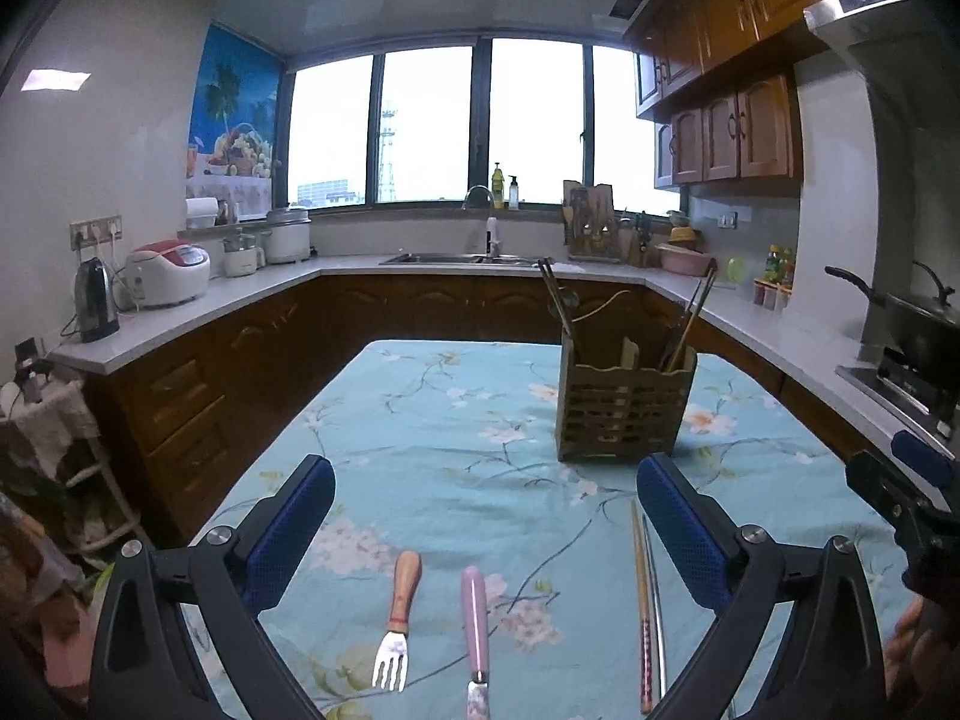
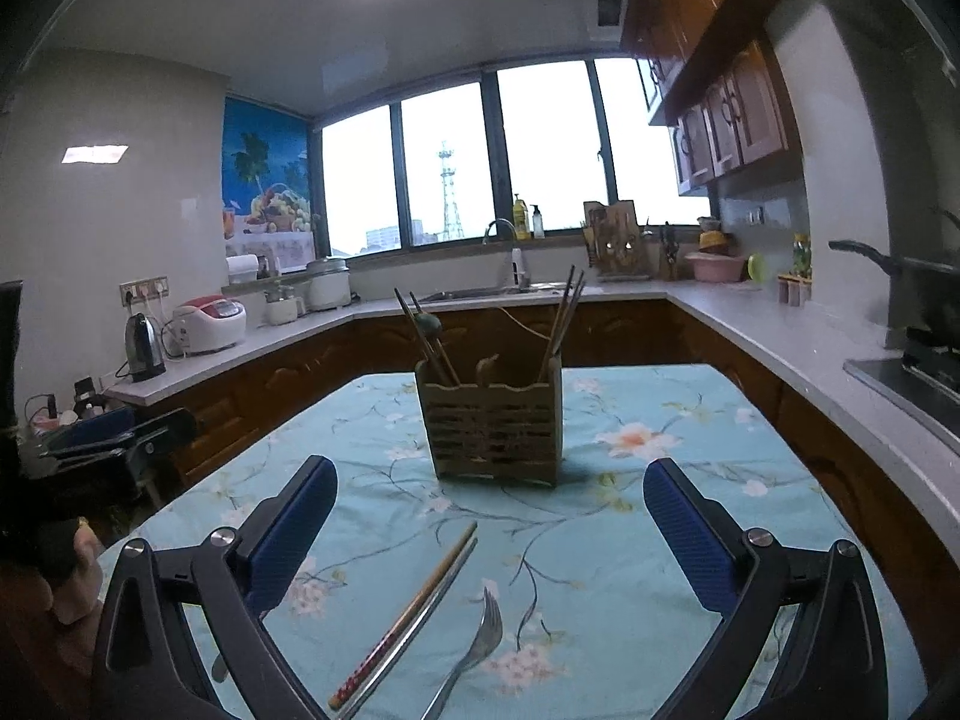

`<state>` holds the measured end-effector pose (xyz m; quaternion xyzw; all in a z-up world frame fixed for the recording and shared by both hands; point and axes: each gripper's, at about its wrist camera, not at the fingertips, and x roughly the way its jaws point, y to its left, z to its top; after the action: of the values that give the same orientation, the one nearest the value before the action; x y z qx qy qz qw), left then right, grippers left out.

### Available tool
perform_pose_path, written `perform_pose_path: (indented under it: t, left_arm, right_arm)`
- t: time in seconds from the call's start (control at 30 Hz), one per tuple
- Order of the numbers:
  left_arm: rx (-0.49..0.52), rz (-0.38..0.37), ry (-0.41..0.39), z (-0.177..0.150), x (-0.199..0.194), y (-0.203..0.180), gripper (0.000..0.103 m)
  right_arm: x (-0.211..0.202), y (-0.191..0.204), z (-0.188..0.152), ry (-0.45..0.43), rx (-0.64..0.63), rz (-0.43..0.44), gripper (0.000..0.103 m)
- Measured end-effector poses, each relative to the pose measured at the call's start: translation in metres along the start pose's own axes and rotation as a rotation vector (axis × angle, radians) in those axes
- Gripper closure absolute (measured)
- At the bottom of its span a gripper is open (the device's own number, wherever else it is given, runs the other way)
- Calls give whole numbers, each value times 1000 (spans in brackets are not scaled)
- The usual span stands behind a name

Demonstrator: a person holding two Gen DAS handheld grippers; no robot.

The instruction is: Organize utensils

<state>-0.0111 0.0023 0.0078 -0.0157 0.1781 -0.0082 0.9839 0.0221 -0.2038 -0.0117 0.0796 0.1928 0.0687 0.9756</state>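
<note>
Both grippers, left gripper (image 1: 485, 477) and right gripper (image 2: 491, 480), gape wide, holding nothing.

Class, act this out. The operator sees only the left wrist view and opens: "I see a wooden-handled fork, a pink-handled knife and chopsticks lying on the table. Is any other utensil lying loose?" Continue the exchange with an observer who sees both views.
Observer: Yes. A metal fork lies just right of the chopsticks.
Operator: Is the right gripper holding anything?
Observer: No. The right gripper has its jaws open and empty.
Operator: What is it facing?
Observer: The utensil holder stands almost straight ahead of it, beyond the chopsticks and fork.
</note>
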Motion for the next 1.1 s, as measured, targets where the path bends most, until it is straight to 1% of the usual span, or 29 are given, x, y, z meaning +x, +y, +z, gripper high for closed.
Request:
perform_pose_path:
  t: [0.33, 0.67, 1.1]
  left_arm:
    - [16, 29, -4, 0, -12, -1, 1]
    - [28, 57, -4, 6, -17, 0, 1]
    - [24, 62, 2, 8, -4, 3, 1]
  right_arm:
    - [-13, 1, -2, -16, 2, -4, 0]
    - [-22, 4, 5, -18, 10, -9, 0]
    - [-16, 3, 5, -12, 7, -18, 0]
